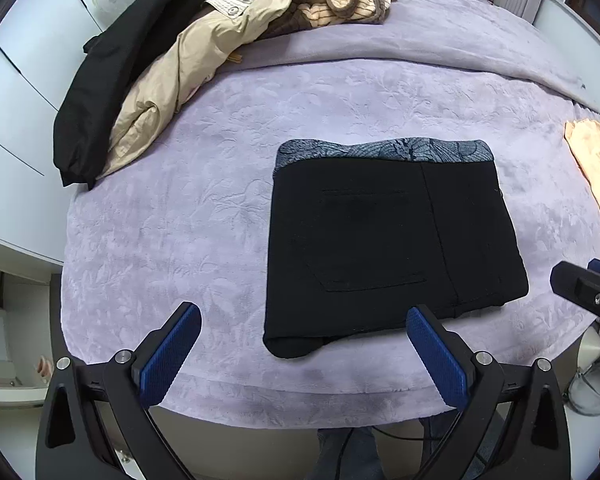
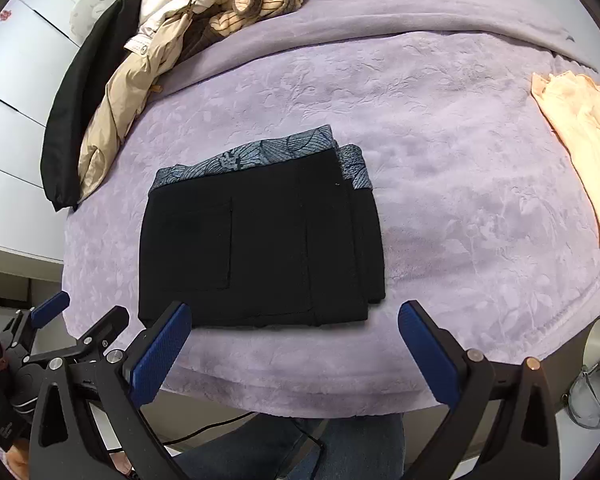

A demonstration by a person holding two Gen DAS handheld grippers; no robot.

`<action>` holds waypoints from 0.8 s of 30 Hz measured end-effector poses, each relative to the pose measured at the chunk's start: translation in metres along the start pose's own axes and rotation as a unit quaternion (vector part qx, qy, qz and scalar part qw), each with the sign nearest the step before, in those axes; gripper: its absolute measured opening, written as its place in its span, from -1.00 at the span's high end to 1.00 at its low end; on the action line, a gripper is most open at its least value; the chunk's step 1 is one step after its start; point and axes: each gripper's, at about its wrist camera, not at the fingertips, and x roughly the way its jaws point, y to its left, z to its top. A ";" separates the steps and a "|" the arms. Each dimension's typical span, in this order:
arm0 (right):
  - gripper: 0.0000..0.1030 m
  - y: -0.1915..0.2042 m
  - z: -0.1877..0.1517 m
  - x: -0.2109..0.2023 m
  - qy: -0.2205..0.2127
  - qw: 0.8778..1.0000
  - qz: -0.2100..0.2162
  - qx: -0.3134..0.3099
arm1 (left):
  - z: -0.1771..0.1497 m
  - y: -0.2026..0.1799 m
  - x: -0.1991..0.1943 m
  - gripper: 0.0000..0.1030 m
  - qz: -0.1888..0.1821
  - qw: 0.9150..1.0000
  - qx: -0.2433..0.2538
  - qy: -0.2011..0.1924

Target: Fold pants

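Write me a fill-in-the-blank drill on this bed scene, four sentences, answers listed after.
1. The folded pants are mostly ____ in colour.
2. The pants lie on a ____ blanket.
3. The left gripper and the right gripper are both ____, holding nothing.
4. The peach cloth lies to the ____ of the pants.

Missing words: black; purple; open; right

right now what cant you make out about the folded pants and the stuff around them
- Pants: the layers underneath are hidden by the top fold in both views.
- Peach cloth: cut off by the fisheye rim in both views, so its full shape is unknown.
- Clothes pile: jackets overlap, hiding what lies beneath.
- Right hand-held gripper: open; only its tip shows at the left view's edge.
- Left hand-held gripper: open.
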 end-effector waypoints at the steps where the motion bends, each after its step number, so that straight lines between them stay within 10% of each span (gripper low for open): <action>1: -1.00 0.003 -0.001 0.000 -0.001 1.000 -0.006 -0.002 | -0.001 0.003 0.000 -1.00 0.000 1.000 -0.001 -0.002; 24: -1.00 0.022 -0.001 -0.006 -0.004 0.999 -0.036 -0.021 | 0.002 0.012 -0.001 -1.00 -0.011 1.000 -0.018 -0.010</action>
